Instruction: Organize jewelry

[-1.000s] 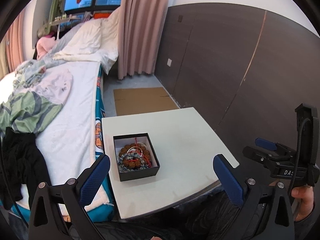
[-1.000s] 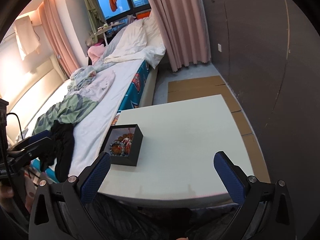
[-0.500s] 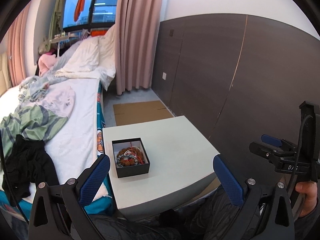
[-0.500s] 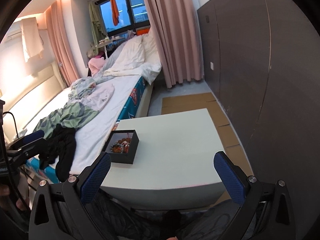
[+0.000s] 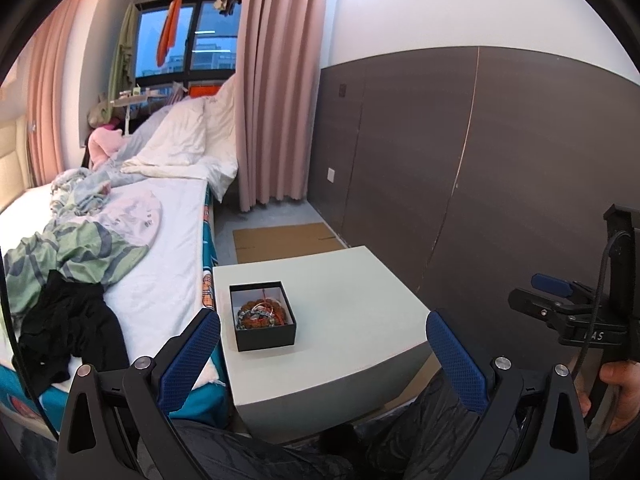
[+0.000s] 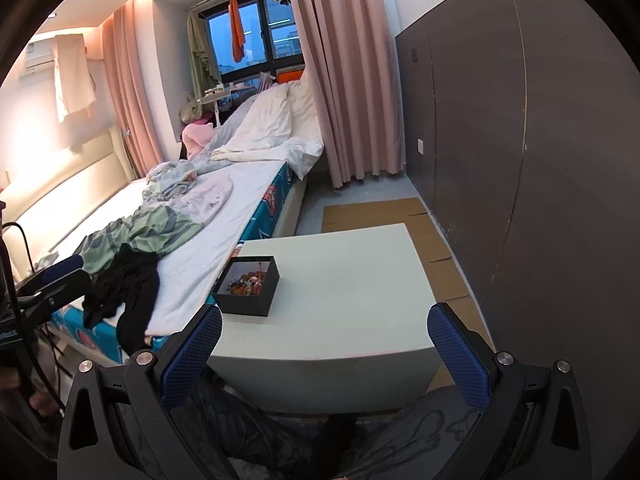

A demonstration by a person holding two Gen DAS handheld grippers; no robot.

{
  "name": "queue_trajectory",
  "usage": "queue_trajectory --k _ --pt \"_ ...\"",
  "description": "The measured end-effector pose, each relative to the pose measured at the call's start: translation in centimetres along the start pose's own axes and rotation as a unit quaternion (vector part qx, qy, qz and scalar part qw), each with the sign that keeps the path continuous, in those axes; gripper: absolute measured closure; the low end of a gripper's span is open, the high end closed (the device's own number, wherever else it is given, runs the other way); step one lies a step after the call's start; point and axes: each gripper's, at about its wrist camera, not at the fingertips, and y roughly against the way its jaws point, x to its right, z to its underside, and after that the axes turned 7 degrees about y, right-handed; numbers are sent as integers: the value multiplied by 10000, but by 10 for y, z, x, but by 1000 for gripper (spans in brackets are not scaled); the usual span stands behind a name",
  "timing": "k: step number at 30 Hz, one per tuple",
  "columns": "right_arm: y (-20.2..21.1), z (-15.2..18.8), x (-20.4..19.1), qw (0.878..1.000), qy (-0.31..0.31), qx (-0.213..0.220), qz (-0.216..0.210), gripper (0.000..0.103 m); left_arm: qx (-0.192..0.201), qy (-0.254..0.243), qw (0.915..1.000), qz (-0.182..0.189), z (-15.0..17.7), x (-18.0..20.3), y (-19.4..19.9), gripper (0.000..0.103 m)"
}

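A small open black box stands on the left part of a white table. It holds brown bead bracelets and other jewelry in a heap. It also shows in the right wrist view. My left gripper is open and empty, held back from the table's near edge, above my lap. My right gripper is open and empty, also short of the near edge. The right gripper shows at the right edge of the left wrist view.
A bed with rumpled clothes and white bedding runs along the table's left side. A dark panelled wall stands to the right. Flattened cardboard lies on the floor beyond the table. Pink curtains hang by the window.
Both grippers have pulled back and up from the table. The box and table look smaller and farther away. Both stay open and empty.
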Motion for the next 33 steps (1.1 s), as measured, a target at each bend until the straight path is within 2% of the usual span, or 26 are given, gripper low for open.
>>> queue_trajectory --k 4,12,33 --pt "6 5 1 9998 -33 46 -176 0 58 29 10000 -42 6 1 4 0" --pt "16 12 0 9996 23 221 -196 0 145 -57 9999 -44 7 6 11 0" --pt "23 15 -4 9990 85 270 -337 0 232 -146 9996 -25 15 14 25 1"
